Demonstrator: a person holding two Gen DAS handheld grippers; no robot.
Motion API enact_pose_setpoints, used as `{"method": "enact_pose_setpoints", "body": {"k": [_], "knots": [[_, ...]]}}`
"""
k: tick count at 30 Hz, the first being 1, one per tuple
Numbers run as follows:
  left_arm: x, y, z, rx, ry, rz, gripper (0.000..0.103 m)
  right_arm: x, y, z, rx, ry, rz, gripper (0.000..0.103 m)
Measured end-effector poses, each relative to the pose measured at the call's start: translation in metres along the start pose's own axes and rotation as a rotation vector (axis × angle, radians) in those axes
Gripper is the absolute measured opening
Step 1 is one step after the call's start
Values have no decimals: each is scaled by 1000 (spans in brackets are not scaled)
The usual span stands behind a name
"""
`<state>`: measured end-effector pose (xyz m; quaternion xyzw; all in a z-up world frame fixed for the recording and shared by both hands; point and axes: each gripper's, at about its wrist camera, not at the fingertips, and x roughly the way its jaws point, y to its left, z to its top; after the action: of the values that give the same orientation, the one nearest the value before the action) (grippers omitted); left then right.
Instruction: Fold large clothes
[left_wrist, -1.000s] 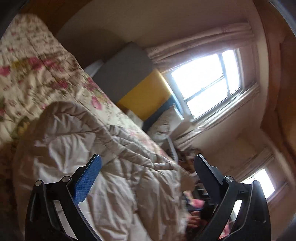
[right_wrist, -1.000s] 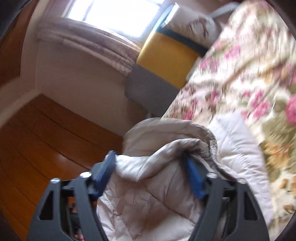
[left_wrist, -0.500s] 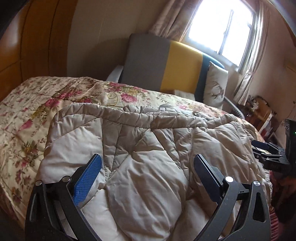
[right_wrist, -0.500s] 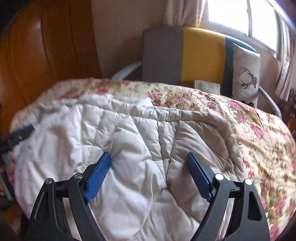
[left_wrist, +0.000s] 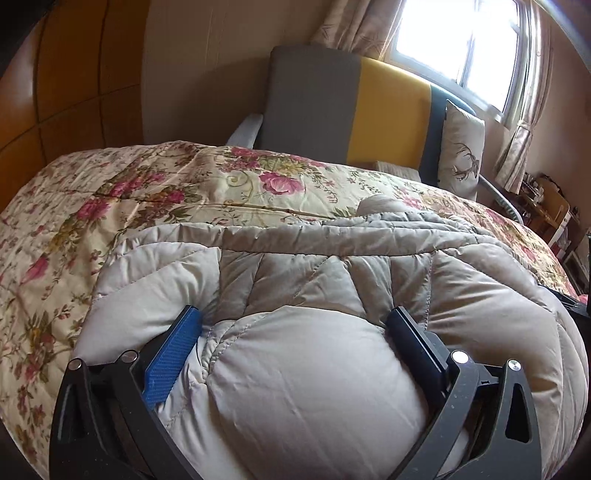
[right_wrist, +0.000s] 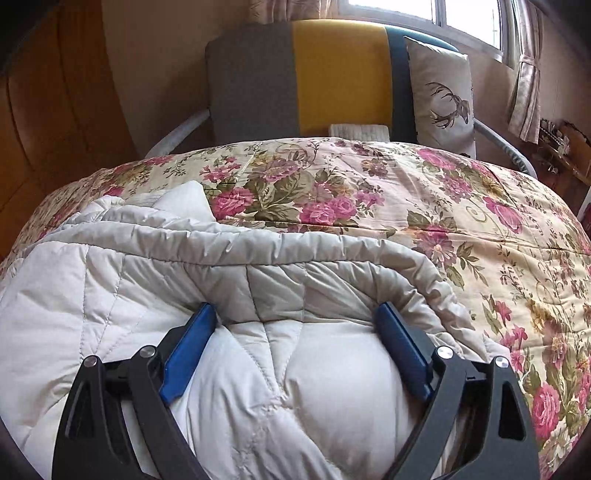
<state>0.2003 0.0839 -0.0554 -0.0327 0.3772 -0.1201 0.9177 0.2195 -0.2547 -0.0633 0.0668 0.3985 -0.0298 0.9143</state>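
Observation:
A pale grey quilted down jacket (left_wrist: 317, 266) lies spread across the near side of a floral bedspread (left_wrist: 155, 192); it also shows in the right wrist view (right_wrist: 147, 273). My left gripper (left_wrist: 295, 328) is wide open, its fingers pressed down into the puffy fabric with a bulge of jacket between them. My right gripper (right_wrist: 295, 325) is wide open too, its fingers pushed into the jacket near its right edge. Neither is clamped on the cloth.
The floral bedspread (right_wrist: 424, 206) covers the bed beyond and beside the jacket. A grey, yellow and blue headboard (right_wrist: 314, 77) with a deer-print pillow (right_wrist: 443, 99) stands at the far end. Wood panelling (left_wrist: 66, 88) is at left, a cluttered desk (left_wrist: 546, 206) at right.
Both grippers swung from tilted views to level over the bed, then came down and forward onto the jacket. Their open fingers now sink into the padding.

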Motion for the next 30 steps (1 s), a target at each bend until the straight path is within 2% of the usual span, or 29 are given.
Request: {"method": "enact_pose_setpoints", "body": {"k": [4, 7, 9, 11, 13, 15, 20, 23, 30], "knots": [[-31, -9, 2, -34, -5, 13, 99, -10, 0, -3, 0, -20, 0, 90], [-76, -25, 5, -94, -104, -70, 99, -11, 1, -4, -4, -26, -12, 92], [-90, -48, 12, -48, -123, -87, 99, -12, 1, -4, -6, -28, -18, 92], [-89, -75, 19, 32, -107, -86, 99, -12, 2, -4, -7, -30, -21, 93], [-74, -102, 26, 114, -66, -37, 99, -12, 2, -4, -7, -31, -21, 93], [-54, -117, 31, 147, -10, 16, 99, -12, 1, -4, -4, -30, -20, 93], [13, -132, 33, 205, 113, 100, 100, -12, 0, -5, 1, -29, -24, 93], [35, -126, 29, 210, 114, 82, 100, -11, -2, -4, 14, -24, -27, 94], [64, -107, 23, 150, 123, -43, 100, -5, -4, -2, 34, -13, -28, 96]]}}
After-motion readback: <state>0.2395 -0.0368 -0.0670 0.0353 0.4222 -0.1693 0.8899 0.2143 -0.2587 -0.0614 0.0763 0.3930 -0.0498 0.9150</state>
